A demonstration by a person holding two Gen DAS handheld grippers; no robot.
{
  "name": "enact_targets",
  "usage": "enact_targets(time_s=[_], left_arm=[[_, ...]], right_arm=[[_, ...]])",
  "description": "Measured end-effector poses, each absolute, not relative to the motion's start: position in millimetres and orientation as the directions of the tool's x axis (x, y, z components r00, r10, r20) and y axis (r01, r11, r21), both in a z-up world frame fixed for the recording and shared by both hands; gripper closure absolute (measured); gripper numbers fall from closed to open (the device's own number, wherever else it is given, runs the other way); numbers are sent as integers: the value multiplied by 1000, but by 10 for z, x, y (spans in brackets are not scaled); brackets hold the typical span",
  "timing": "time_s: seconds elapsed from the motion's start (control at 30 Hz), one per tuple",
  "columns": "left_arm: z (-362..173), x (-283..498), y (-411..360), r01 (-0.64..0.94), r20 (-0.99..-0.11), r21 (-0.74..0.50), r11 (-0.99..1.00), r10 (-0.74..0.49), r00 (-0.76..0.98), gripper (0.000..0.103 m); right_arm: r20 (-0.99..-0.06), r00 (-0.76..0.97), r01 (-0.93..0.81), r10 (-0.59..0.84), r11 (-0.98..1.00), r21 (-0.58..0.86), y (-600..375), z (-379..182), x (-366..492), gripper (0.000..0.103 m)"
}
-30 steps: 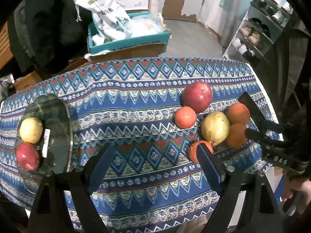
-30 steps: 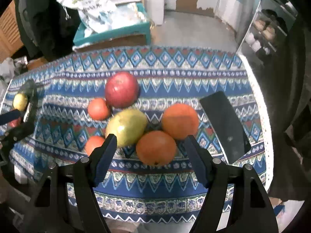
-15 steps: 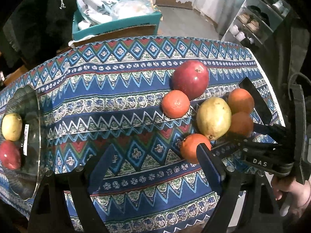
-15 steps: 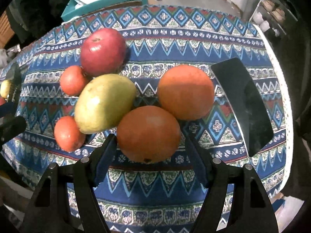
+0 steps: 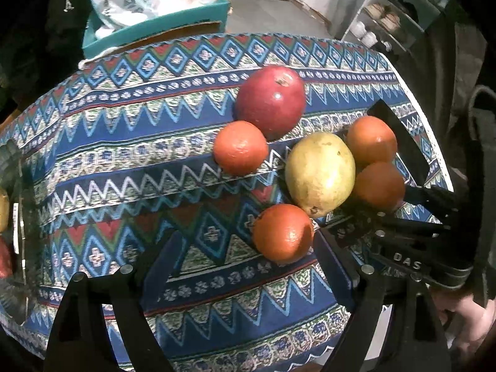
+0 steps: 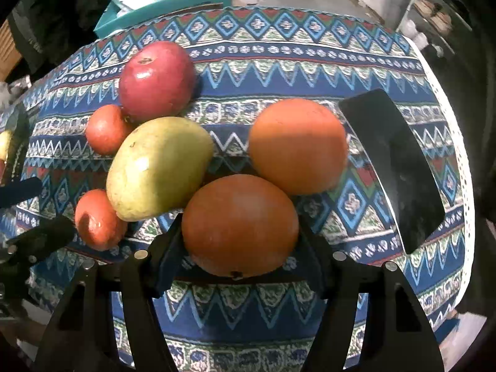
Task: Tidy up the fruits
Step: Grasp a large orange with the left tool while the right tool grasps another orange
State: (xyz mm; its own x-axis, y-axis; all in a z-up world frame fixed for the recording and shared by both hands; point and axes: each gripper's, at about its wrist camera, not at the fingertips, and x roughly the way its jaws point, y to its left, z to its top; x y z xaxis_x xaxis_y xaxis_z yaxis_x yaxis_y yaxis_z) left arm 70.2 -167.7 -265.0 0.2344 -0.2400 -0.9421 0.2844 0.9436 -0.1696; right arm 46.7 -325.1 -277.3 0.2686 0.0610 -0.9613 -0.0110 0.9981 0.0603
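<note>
A cluster of fruit lies on the patterned tablecloth (image 5: 124, 161): a red pomegranate (image 5: 272, 100), a yellow-green mango (image 5: 321, 173) and several oranges. In the right wrist view my right gripper (image 6: 238, 235) has its jaws around the nearest orange (image 6: 240, 223), pads touching both sides. The mango (image 6: 158, 167), a second orange (image 6: 297, 145) and the pomegranate (image 6: 156, 77) lie just behind it. My left gripper (image 5: 241, 257) is open and empty, with a small orange (image 5: 283, 232) by its right finger. The right gripper also shows in the left wrist view (image 5: 400, 214).
A glass plate (image 5: 18, 217) holding two fruits is at the far left edge. A black phone (image 6: 393, 167) lies right of the oranges near the table's lace edge. A teal box (image 5: 155, 28) with bags stands behind the table.
Both grippers moved forward toward the fruit cluster. The right gripper's jaws have come around the nearest orange and narrowed onto it. The left gripper stays open.
</note>
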Motion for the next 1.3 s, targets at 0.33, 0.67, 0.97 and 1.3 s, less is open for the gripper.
enact_targets(time_s=[0.33, 0.67, 0.97, 1.3], left_arm=[[-2830, 755, -1884, 303, -946, -186, 935, -254, 201, 16], [-2969, 791, -1998, 327, -950, -184, 927, -253, 184, 36], [-2982, 718, -2098, 378, -944, -189, 906, -274, 183, 56], [-2530, 717, -1759, 339, -911, -178, 924, -285, 297, 57]], right_arm=[[-948, 314, 68, 43, 995, 68, -3548, -2564, 367, 36], [-937, 346, 80, 50, 993, 82, -3586, -2469, 387, 36], [-935, 350, 68, 50, 995, 78, -3538, -2445, 391, 36], [-907, 420, 40, 34, 998, 56, -3448, -2192, 398, 36]])
